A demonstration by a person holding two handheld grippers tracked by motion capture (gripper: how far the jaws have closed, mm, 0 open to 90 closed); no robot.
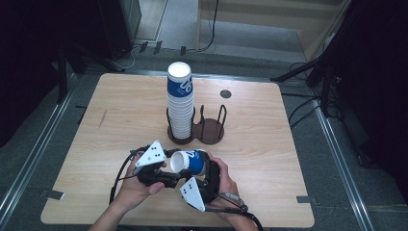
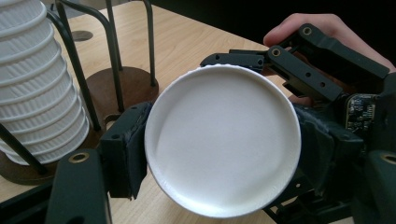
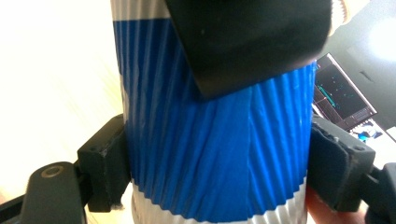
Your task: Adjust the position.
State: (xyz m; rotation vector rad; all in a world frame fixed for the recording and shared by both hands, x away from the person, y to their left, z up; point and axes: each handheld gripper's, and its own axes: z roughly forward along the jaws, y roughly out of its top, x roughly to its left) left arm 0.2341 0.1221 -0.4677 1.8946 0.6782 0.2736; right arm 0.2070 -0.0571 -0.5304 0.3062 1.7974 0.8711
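A blue and white ribbed paper cup [image 1: 187, 161] lies level above the table's near side, held between both hands. My left gripper [image 1: 174, 163] is shut on its open white mouth [image 2: 222, 140], one pad [image 2: 126, 149] against each side of the rim. My right gripper [image 1: 199, 166] is shut on the cup's blue body [image 3: 210, 154], with a pad [image 3: 105, 163] pressed on either side. In the left gripper view the right gripper's black linkage [image 2: 308, 65] and a hand sit behind the cup. A black jaw of the left gripper [image 3: 247, 42] crosses the cup's upper part in the right gripper view.
A tall stack of the same cups [image 1: 180, 103] [image 2: 37, 79] stands in the left ring of a double wire holder [image 1: 211, 127] at the middle of the wooden table [image 1: 120, 110]. The holder's right ring [image 2: 121, 84] has no cups. A dark round hole [image 1: 225, 94] lies behind it.
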